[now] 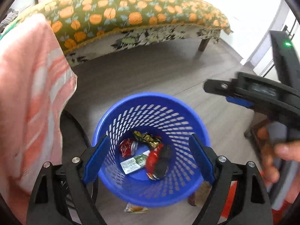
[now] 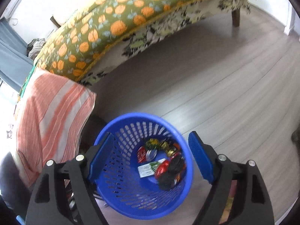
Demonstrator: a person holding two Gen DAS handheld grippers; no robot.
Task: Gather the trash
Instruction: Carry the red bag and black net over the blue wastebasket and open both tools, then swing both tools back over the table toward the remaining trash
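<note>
The left hand-held gripper (image 1: 149, 158) hangs with its blue pads spread wide over a blue mesh basket (image 1: 120, 185) standing on the grey plank floor (image 1: 150, 71), nothing between its jaws. To its right, the right hand-held gripper (image 2: 151, 161) is likewise wide apart and empty above the same basket. Trash lies at the basket's bottom: from left to right, a crushed red can (image 1: 128, 147), a white-and-green carton (image 1: 136, 162), a gold crumpled wrapper (image 1: 146, 138), a red wrapper (image 1: 153, 158) and a dark lump (image 1: 163, 161). A pink striped cloth (image 1: 28, 93) hangs at left; behind runs a bed with an orange-patterned cover (image 1: 131, 9).
</note>
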